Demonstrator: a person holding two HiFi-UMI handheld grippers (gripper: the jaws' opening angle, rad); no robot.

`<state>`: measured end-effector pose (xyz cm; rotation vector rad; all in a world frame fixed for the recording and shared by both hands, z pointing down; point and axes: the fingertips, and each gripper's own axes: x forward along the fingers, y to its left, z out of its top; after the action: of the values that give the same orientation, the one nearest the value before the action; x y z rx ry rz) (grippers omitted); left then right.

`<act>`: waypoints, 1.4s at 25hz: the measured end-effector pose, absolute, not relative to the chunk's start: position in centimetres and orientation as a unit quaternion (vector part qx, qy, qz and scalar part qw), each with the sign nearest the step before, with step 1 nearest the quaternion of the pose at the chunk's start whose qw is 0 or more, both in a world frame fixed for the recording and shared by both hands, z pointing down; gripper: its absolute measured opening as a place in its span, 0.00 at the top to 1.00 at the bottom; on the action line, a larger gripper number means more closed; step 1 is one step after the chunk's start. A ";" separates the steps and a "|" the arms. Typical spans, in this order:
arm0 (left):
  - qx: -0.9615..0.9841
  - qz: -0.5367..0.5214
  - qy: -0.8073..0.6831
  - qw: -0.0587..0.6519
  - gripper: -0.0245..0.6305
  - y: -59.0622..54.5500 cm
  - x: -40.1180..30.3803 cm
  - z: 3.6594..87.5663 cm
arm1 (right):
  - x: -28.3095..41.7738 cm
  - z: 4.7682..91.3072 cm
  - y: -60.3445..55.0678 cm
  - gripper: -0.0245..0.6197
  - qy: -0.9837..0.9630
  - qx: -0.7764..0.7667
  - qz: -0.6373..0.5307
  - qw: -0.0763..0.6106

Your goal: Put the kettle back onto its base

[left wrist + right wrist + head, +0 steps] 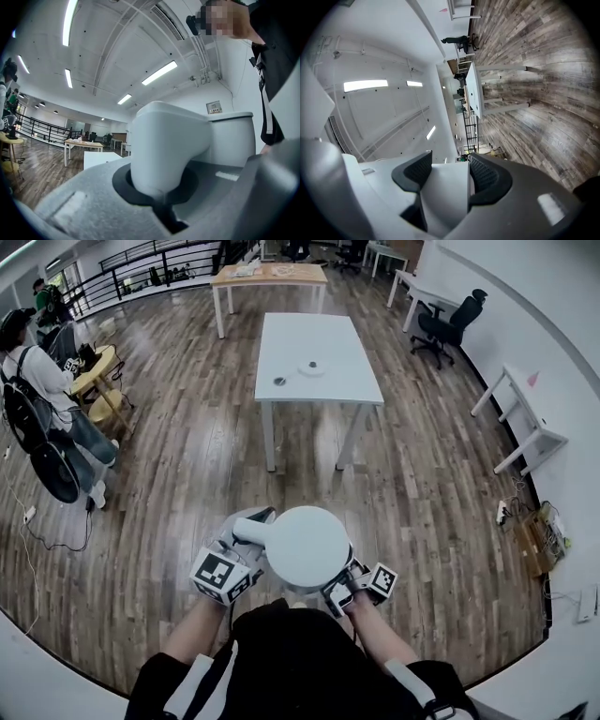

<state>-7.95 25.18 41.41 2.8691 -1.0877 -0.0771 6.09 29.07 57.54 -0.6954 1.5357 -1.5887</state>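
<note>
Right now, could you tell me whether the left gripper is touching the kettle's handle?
Touching. The left gripper view shows the left gripper closed tight round the kettle's handle, with no gap on either side.

A white table (309, 334) on the wood floor (187, 474) bears a round base (311, 367) and a small dark disc (279, 382).

wood floor (206, 474) open ahead, white table (319, 381) beyond

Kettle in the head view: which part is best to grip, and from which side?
The handle, from the person's left: it juts out sideways from the round kettle and fits between jaws. The left gripper is shut on it.
</note>
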 end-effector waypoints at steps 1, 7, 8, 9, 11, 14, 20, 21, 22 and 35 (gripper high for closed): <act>0.935 -0.024 -0.351 0.037 0.96 25.0 -7.3 41.7 | 6.7 57.8 29.0 0.56 0.605 -0.278 -0.629 0.402; 0.941 -0.009 -0.338 0.034 0.96 22.8 -4.5 42.0 | 9.1 58.6 27.3 0.56 0.594 -0.282 -0.628 0.416; 0.941 -0.007 -0.336 0.035 0.96 22.3 -4.3 42.1 | 9.2 58.7 26.9 0.56 0.591 -0.282 -0.629 0.419; 0.942 -0.005 -0.335 0.035 0.96 21.7 -4.1 42.2 | 9.3 58.9 26.4 0.56 0.589 -0.282 -0.630 0.420; 0.943 -0.002 -0.332 0.036 0.96 20.4 -3.9 42.4 | 9.4 59.0 25.2 0.56 0.587 -0.283 -0.630 0.423; 0.944 -0.001 -0.327 0.038 0.96 17.9 -3.6 42.5 | 9.6 59.2 22.9 0.56 0.585 -0.287 -0.628 0.425; 0.950 0.001 -0.311 0.038 0.96 11.5 -3.2 42.3 | 9.7 58.9 16.8 0.56 0.578 -0.293 -0.623 0.438; 0.951 0.000 -0.308 0.037 0.96 10.3 -3.3 42.2 | 9.7 58.9 15.7 0.56 0.578 -0.294 -0.621 0.440; 0.951 -0.001 -0.307 0.035 0.96 9.2 -3.3 42.1 | 9.6 58.9 14.5 0.56 0.578 -0.295 -0.620 0.441; 0.953 -0.006 -0.300 0.029 0.96 -1.6 -6.1 42.5 | 7.1 59.4 3.8 0.56 0.582 -0.302 -0.612 0.442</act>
<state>-6.06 -1.55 42.48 2.9411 -0.9259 -0.0187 7.10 3.78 59.41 -0.7487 1.4456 -1.5190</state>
